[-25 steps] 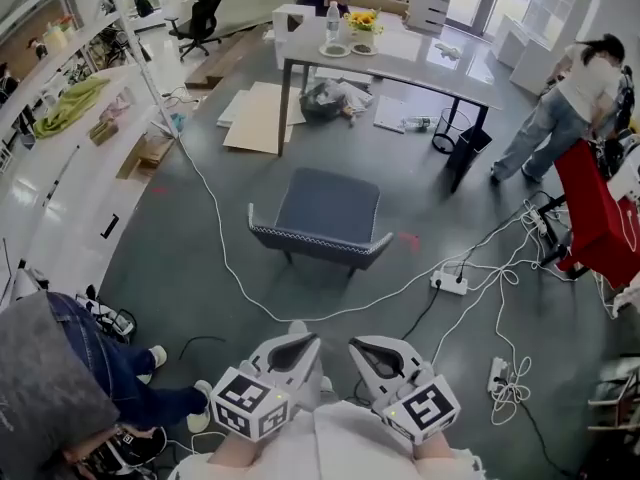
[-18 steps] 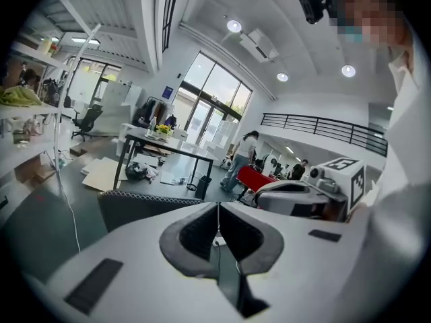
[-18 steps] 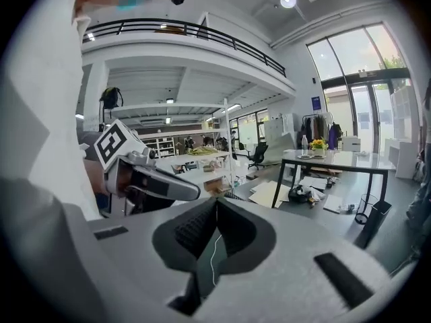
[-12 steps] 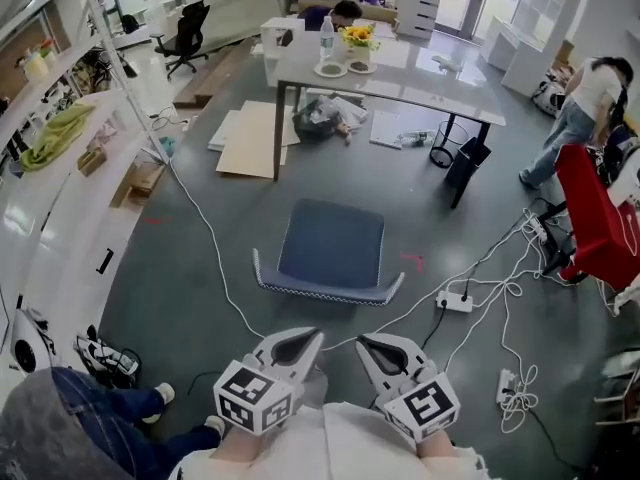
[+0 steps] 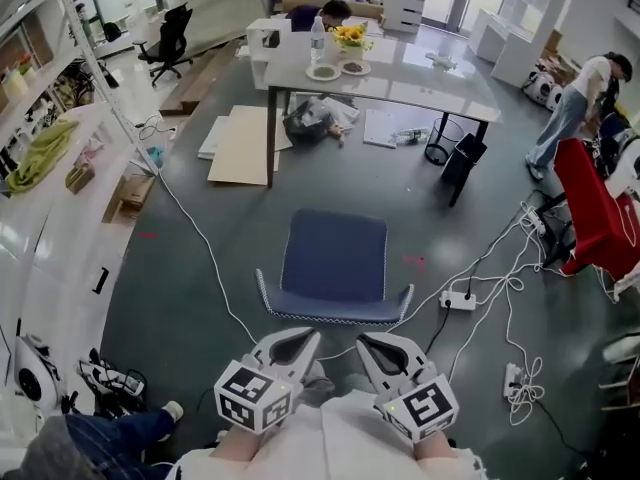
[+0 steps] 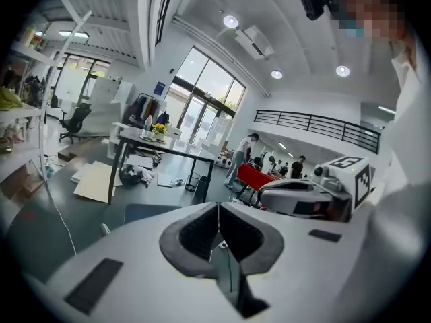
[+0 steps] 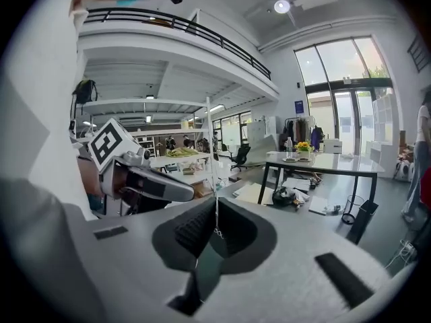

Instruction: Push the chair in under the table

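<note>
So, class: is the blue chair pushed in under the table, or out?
Out: the chair stands on open floor, well apart from the table.

An open lab or office hall: white shelving (image 5: 55, 203) along one wall, a long table (image 5: 400, 68), an office chair (image 5: 165, 32), power strips (image 5: 455, 301) and cables (image 5: 212, 263) on grey floor (image 5: 180, 338), a railed mezzanine (image 6: 316, 122), tall windows (image 6: 202, 106).

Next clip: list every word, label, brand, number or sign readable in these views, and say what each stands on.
No text is readable in any view.
Blue sign on the wall by the windows: too small to read.
Bottle on the table: label too small to read.
Left gripper and right gripper: their cubes bear only black-and-white square markers, no letters.
</note>
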